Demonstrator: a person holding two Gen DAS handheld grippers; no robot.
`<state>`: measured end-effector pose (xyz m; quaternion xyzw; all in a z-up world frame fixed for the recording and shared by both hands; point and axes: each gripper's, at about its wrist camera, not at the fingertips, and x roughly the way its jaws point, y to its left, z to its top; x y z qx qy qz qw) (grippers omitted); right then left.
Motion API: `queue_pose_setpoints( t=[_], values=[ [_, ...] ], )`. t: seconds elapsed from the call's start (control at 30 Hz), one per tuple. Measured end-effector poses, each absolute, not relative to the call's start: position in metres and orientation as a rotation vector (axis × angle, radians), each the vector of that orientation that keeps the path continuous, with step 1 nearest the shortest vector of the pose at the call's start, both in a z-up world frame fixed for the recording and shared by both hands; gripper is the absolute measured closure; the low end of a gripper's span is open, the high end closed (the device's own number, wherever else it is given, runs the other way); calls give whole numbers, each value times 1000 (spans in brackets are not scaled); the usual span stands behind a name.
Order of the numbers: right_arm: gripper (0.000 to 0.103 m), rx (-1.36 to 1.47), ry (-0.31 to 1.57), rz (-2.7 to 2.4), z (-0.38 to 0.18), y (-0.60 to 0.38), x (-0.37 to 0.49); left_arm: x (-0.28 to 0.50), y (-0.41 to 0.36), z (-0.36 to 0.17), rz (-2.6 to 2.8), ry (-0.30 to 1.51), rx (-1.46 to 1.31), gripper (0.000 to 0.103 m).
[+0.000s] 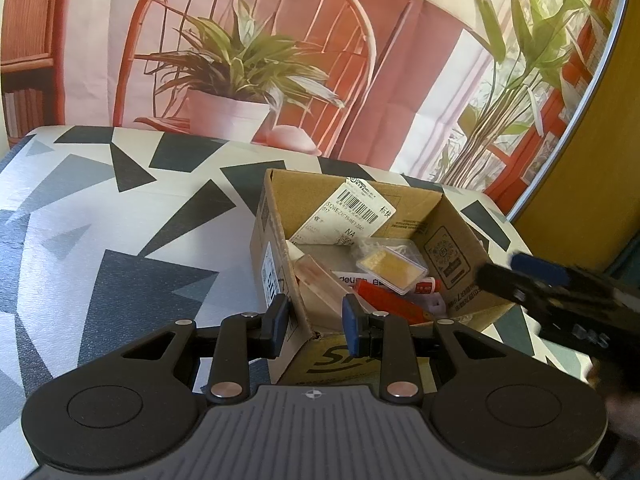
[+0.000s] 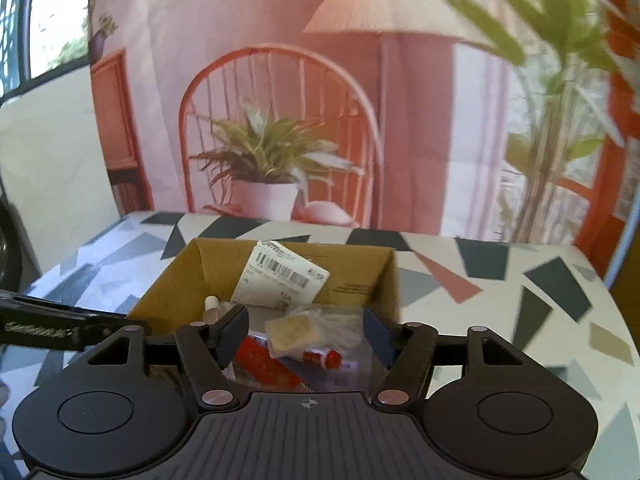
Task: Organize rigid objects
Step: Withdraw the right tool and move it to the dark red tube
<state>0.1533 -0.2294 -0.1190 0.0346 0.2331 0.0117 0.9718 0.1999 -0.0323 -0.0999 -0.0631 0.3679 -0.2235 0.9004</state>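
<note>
An open cardboard box (image 1: 452, 256) stands on the patterned table and holds several small items: a clear case with a yellow pad (image 1: 390, 270), a red tube (image 1: 394, 306), a clear bottle (image 1: 316, 280) and a barcode label (image 1: 344, 216). My left gripper (image 1: 316, 322) straddles the box's near-left corner wall, partly open, touching nothing that I can see. My right gripper (image 2: 306, 332) is open and empty above the box (image 2: 172, 284), over the red tube (image 2: 268, 364) and yellow case (image 2: 290, 332). It also shows at the right of the left wrist view (image 1: 516, 272).
The table (image 1: 120, 220) has a grey, black and white triangle pattern and reaches left and right of the box. A printed backdrop with a chair and plants (image 1: 240, 60) hangs behind the far edge. A yellow wall (image 1: 592, 168) stands at the right.
</note>
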Motion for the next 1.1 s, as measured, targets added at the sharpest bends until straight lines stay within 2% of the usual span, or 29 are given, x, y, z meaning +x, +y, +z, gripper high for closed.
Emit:
queue_pose_setpoints(
  t=[0.17,0.37,0.87,1.03,1.1],
  values=[
    [35,88,476,-34,-123,-233,119,200,-33,-100,-463,764,-128,72],
    [35,124,541,-13,-145,-224,103,199,-33,-100,-463,765,-126,73],
    [37,45,764,205,-202,-145,147,199,-32,-100,-463,764,-125,73],
    [48,4,794,230,-211,-136,152,199,-32,-100,-463,764,-126,73],
    [67,-16,796,230,-211,-137,150,199,-32,-100,-463,764,-126,72]
  ],
)
